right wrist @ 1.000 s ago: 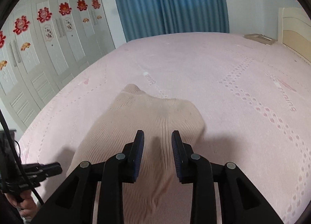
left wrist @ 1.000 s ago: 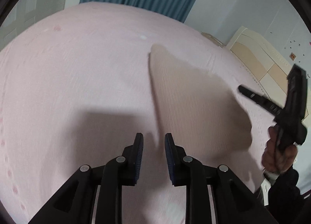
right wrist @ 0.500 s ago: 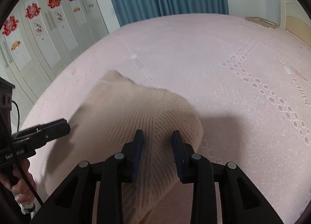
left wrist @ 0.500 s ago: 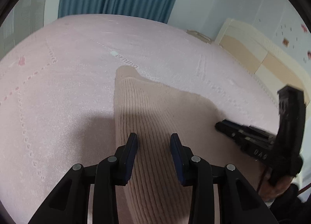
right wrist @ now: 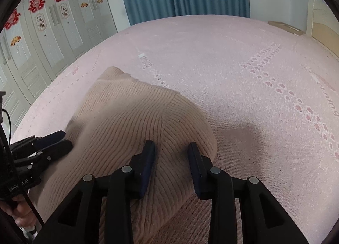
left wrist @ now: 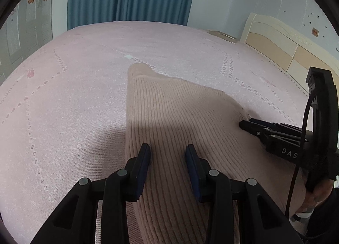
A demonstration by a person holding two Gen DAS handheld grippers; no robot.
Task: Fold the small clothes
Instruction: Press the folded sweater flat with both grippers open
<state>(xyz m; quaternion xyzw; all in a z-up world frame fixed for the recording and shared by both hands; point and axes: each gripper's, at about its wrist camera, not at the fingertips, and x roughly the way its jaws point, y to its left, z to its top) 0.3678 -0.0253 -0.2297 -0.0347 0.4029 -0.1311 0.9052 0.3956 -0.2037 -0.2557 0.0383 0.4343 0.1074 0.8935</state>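
I've got both grippers parked over the beige knit sweater (left wrist: 180,121) lying on the pink bed (left wrist: 74,95), so this looks like the pre-grab step. Left gripper (left wrist: 167,155) and right gripper (right wrist: 172,152) are each partly open with nothing pinched. Next I'd dip down and clamp the near edge for a fold.

A wide bed (left wrist: 89,87) filled my view, covered by a pale pink bedspread (right wrist: 243,87) with dotted lines and small paw prints woven in. One beige ribbed knit garment (left wrist: 175,116) lay directly on it at the near edge, its narrow end pointing toward the far side.
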